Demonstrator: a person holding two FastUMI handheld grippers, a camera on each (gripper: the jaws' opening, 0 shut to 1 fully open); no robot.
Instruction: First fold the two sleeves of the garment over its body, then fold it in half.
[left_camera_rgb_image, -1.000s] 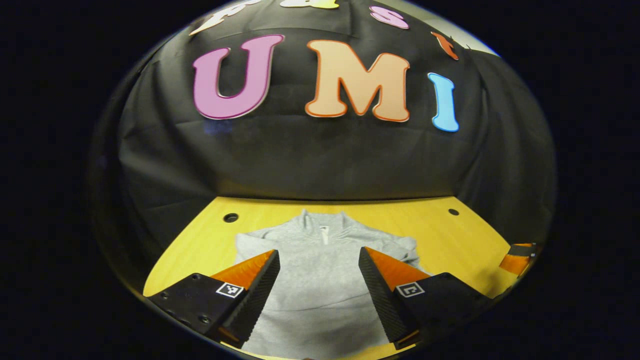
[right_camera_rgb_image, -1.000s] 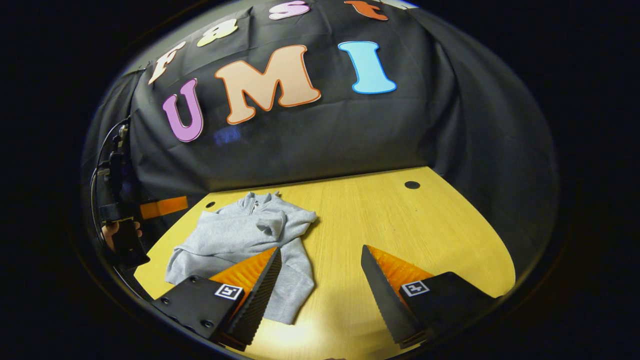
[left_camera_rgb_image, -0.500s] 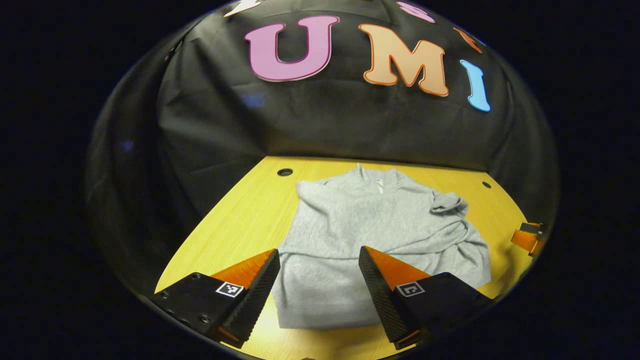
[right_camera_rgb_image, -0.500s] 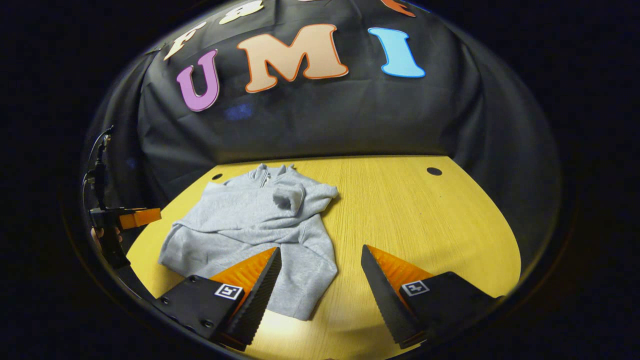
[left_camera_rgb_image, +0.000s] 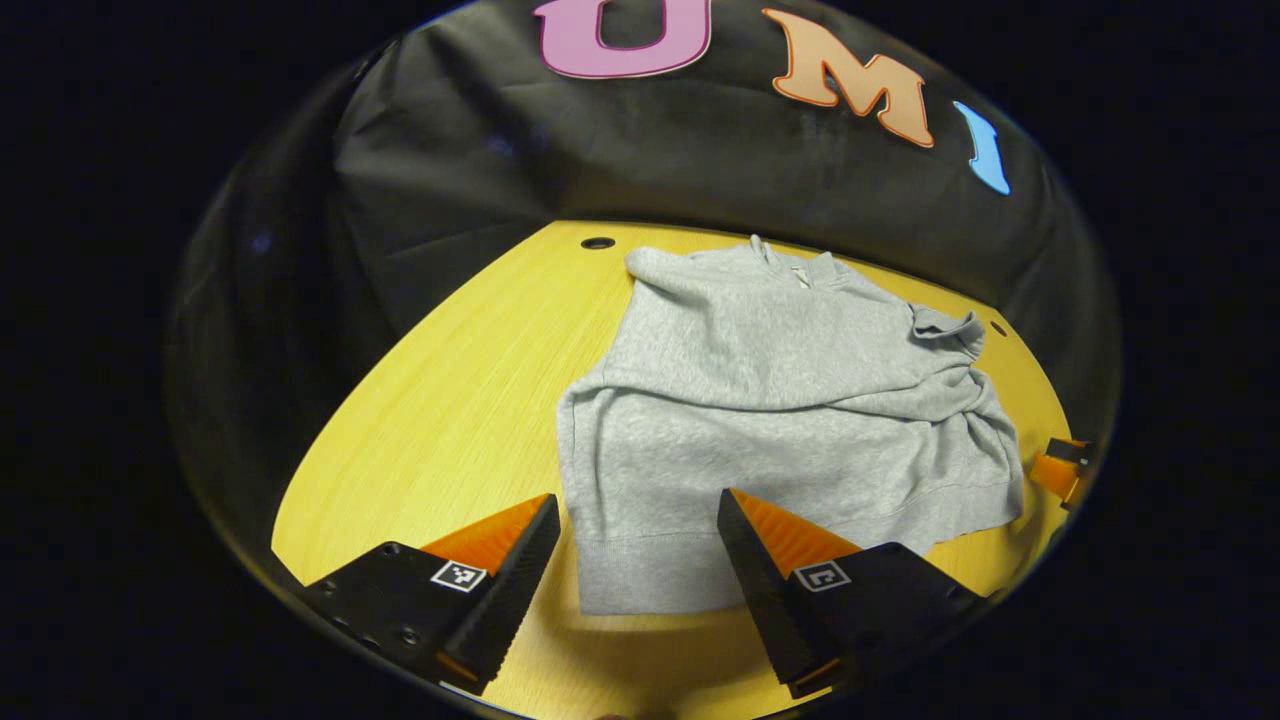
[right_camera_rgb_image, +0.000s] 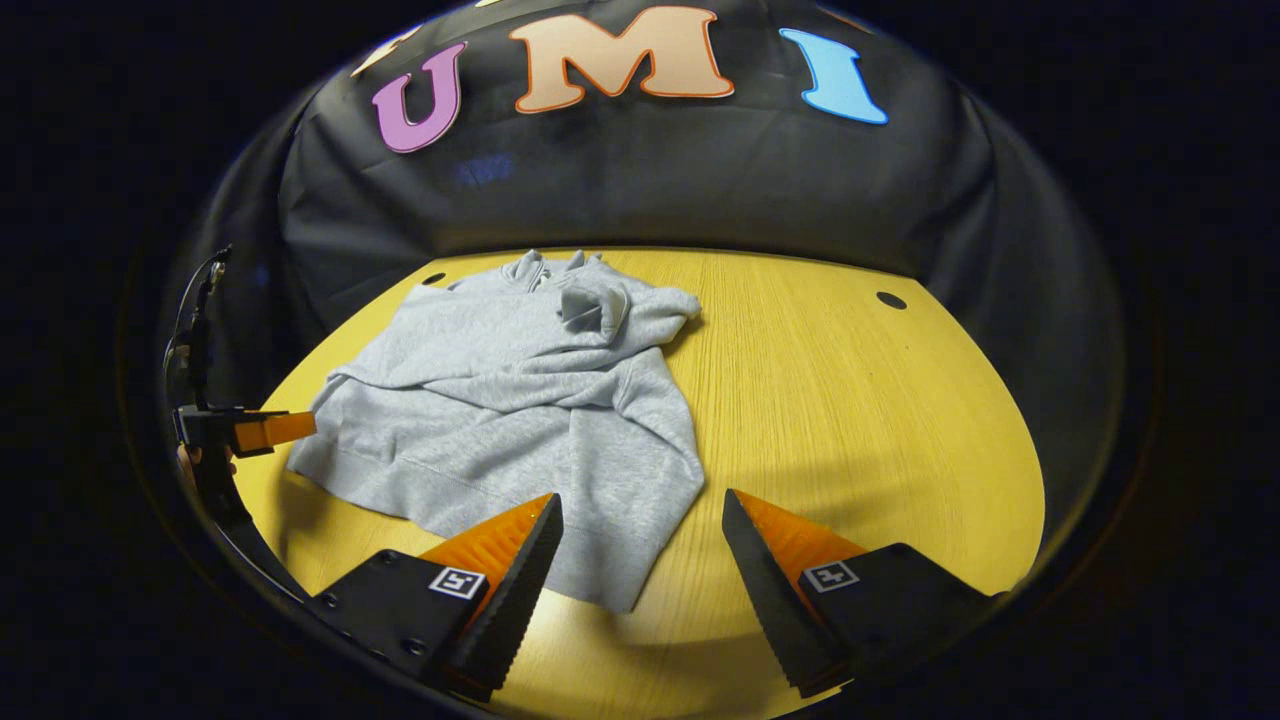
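Broadly, one yellow wood-grain table (left_camera_rgb_image: 440, 400) (right_camera_rgb_image: 850, 400) fills the floor of the booth, backed by black cloth walls (left_camera_rgb_image: 620, 150). Two round dark holes (left_camera_rgb_image: 598, 243) (right_camera_rgb_image: 890, 299) show near its far edge in each view. One light grey sweatshirt with a short zip collar (left_camera_rgb_image: 780, 400) (right_camera_rgb_image: 520, 400) lies on the table, both sleeves already folded across its body, hem toward the grippers. The left gripper (left_camera_rgb_image: 638, 545) hovers with its jaws spread wide over the hem's left corner, holding nothing. The right gripper (right_camera_rgb_image: 640, 545) hovers likewise wide apart over the hem's right corner, also empty. In the right gripper view the left gripper (right_camera_rgb_image: 255, 430) appears at the table's left edge, with a hand (right_camera_rgb_image: 190, 462) behind it.
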